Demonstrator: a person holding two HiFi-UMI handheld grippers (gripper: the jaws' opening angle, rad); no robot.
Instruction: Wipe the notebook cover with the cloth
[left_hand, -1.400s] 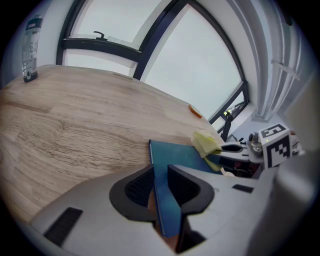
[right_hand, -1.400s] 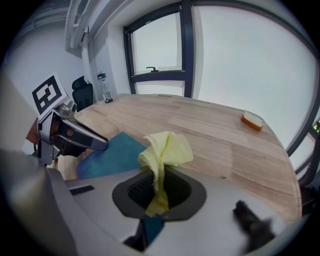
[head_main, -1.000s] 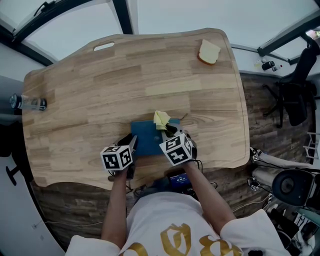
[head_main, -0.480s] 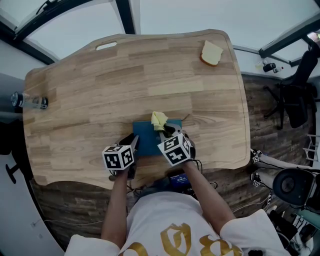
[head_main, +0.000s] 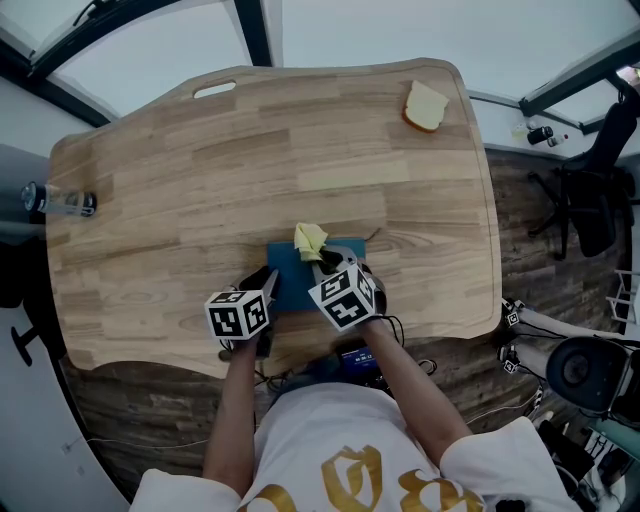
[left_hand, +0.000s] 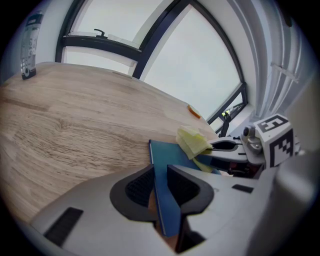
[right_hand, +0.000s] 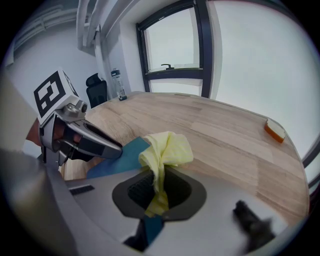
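A blue notebook (head_main: 296, 277) lies flat near the front edge of the wooden table (head_main: 200, 180). My left gripper (head_main: 265, 290) is shut on the notebook's left edge; in the left gripper view the blue cover (left_hand: 167, 172) runs between the two dark pads. My right gripper (head_main: 322, 257) is shut on a crumpled yellow cloth (head_main: 309, 239), which rests on the far part of the cover. In the right gripper view the cloth (right_hand: 165, 150) bunches out ahead of the jaws, over the notebook (right_hand: 120, 157). The cloth (left_hand: 194, 142) also shows in the left gripper view.
A slice of bread (head_main: 424, 105) lies at the table's far right corner. A bottle (head_main: 55, 203) lies at the left edge. Office chair parts (head_main: 590, 200) and equipment stand to the right of the table on the wood floor.
My right gripper has carried the yellow cloth to the left across the far part of the notebook cover. The left gripper and the notebook have stayed put.
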